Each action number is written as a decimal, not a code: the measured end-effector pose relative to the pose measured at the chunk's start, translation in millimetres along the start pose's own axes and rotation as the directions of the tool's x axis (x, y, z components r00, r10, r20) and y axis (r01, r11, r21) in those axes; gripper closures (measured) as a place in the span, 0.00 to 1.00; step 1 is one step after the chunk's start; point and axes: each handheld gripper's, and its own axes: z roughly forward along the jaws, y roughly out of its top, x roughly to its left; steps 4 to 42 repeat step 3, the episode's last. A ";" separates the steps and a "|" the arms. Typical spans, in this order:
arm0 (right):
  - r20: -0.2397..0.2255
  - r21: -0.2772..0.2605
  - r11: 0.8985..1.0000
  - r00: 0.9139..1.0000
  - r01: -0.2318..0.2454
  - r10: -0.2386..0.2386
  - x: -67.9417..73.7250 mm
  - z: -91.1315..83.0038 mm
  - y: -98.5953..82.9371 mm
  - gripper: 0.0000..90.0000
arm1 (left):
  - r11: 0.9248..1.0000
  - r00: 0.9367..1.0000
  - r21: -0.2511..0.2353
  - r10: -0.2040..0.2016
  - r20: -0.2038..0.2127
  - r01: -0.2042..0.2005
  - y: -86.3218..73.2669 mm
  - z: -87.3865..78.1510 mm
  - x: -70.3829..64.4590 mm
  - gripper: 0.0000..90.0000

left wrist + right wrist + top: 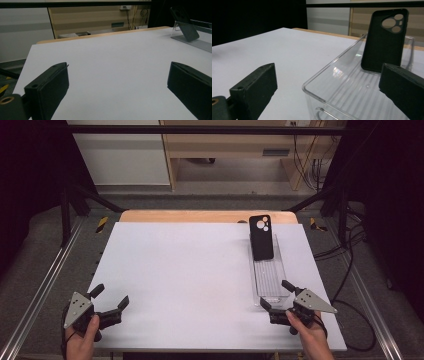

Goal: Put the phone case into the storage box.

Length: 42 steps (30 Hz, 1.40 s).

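Observation:
A black phone case leans upright against the far end of a long clear plastic tray on the right of the white table. The right gripper view shows the case standing in the tray, camera cutouts at the top. My right gripper sits open at the tray's near end, its jaws either side of the near corner. At the front left, my left gripper rests open on the bare table, nothing between its jaws. The left gripper view has the case far off at the upper right.
A white sheet covers the table, with a wooden edge at the back. Metal rails run along both sides. Cables lie on the floor at the right. A wooden cabinet stands beyond the table.

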 end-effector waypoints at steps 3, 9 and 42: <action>-0.023 0.002 1.000 1.000 -0.011 0.011 3.8 0.4 0.9 0.02 | 1.000 1.000 0.000 0.007 0.003 -0.007 0.4 1.0 -1.6 0.04; -0.023 0.002 1.000 1.000 -0.011 0.011 3.8 0.4 0.9 0.02 | 1.000 1.000 0.000 0.007 0.003 -0.007 0.4 1.0 -1.6 0.04; -0.023 0.002 1.000 1.000 -0.011 0.011 3.8 0.4 0.9 0.02 | 1.000 1.000 0.000 0.007 0.003 -0.007 0.4 1.0 -1.6 0.04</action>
